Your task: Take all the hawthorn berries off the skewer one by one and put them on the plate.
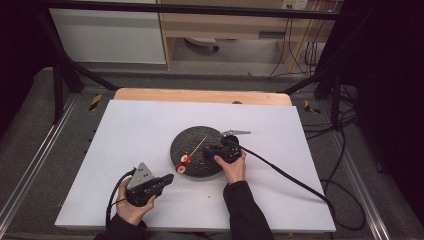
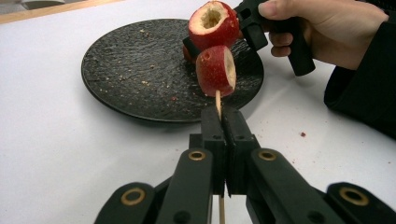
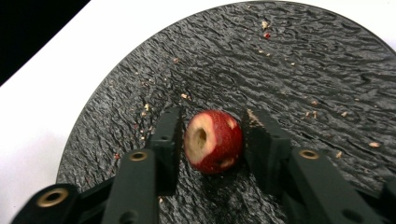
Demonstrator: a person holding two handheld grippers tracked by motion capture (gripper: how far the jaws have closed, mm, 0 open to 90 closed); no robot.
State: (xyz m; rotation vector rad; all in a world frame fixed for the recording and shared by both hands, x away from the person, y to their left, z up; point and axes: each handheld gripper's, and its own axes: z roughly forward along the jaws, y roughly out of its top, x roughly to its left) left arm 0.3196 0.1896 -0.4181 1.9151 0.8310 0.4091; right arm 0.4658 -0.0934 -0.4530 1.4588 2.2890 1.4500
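The left claw (image 2: 223, 122) sits nearest, its jaws pinched tight on a thin wooden skewer (image 2: 218, 100) that carries two red hollowed fruit pieces (image 2: 215, 71) above the near edge of the black plate (image 2: 135, 70); the plate rests on the white desk (image 1: 145, 135). The right claw (image 3: 212, 140) stands wide on the plate, its jaws either side of a third fruit piece (image 3: 214, 141), just clear of it.
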